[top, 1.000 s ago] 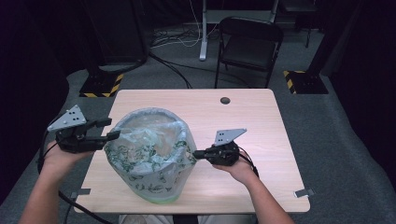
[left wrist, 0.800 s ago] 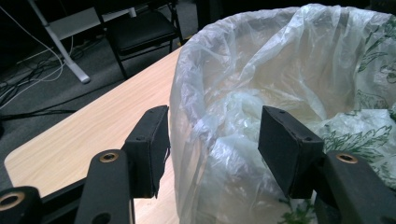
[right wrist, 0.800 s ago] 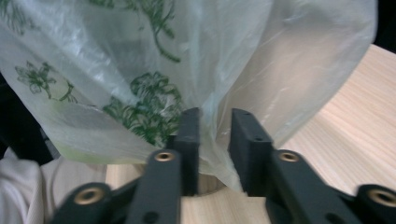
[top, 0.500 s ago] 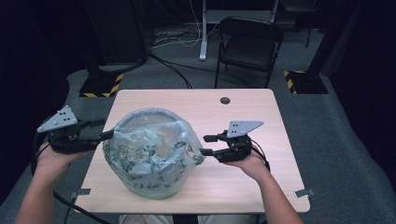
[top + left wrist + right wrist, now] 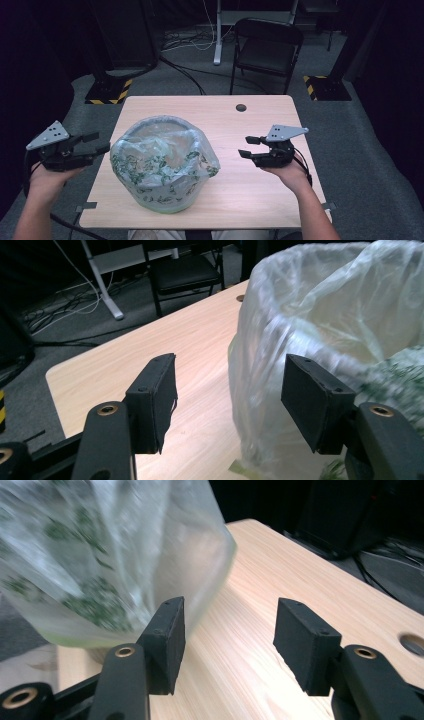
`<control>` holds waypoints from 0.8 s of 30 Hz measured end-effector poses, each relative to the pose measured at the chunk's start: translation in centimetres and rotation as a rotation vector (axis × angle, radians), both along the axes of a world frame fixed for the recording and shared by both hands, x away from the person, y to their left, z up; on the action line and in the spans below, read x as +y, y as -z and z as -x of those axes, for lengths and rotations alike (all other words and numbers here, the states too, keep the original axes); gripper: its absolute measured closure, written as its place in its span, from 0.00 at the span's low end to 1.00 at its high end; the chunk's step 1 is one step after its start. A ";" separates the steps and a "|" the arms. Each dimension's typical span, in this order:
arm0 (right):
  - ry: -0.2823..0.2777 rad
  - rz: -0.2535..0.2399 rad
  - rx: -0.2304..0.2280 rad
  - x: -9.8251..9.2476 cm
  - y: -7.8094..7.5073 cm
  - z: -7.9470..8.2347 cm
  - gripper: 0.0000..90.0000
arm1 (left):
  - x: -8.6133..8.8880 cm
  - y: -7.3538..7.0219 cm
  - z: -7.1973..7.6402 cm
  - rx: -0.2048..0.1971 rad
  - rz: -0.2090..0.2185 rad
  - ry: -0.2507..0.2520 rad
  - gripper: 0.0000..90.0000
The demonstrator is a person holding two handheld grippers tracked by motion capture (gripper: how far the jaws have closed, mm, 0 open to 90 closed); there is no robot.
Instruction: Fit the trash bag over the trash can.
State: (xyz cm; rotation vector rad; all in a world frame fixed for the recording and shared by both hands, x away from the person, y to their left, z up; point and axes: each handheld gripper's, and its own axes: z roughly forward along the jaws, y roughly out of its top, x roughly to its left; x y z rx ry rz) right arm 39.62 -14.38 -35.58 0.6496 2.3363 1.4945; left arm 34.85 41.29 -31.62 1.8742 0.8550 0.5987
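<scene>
A round bin lined with a clear plastic bag (image 5: 162,160) printed with green leaves stands left of centre on the wooden table (image 5: 260,195). My left gripper (image 5: 100,142) hovers just off the table's left edge, a short gap from the bag (image 5: 320,305); its jaws have just been opening, with nothing between them. My right gripper (image 5: 245,147) hangs above the table to the right of the bag (image 5: 100,545), clearly apart from it. Its jaws too have just been opening and hold nothing. The left gripper (image 5: 230,375) and right gripper (image 5: 227,625) both show bare pads.
A small round hole (image 5: 241,107) sits near the table's far edge. Behind the table stand a black folding chair (image 5: 267,45), a white desk leg (image 5: 218,35), floor cables and yellow-black striped bases (image 5: 107,92).
The right gripper has let go of the bag's right edge, opened, and drawn away to the right and upward. The left gripper has slid left, off the bag's rim.
</scene>
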 end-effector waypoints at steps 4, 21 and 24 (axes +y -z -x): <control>0.063 0.050 0.003 -0.8 1.1 -0.2 0.49 | 0.2 1.3 -0.3 0.022 -0.001 -0.026 0.42; 0.178 0.066 0.025 -3.7 3.6 0.2 0.48 | -1.8 5.6 -1.2 0.080 0.006 0.069 0.48; 0.177 0.058 0.022 -3.4 3.8 0.2 0.48 | -2.1 5.8 -1.3 0.090 0.007 0.107 0.59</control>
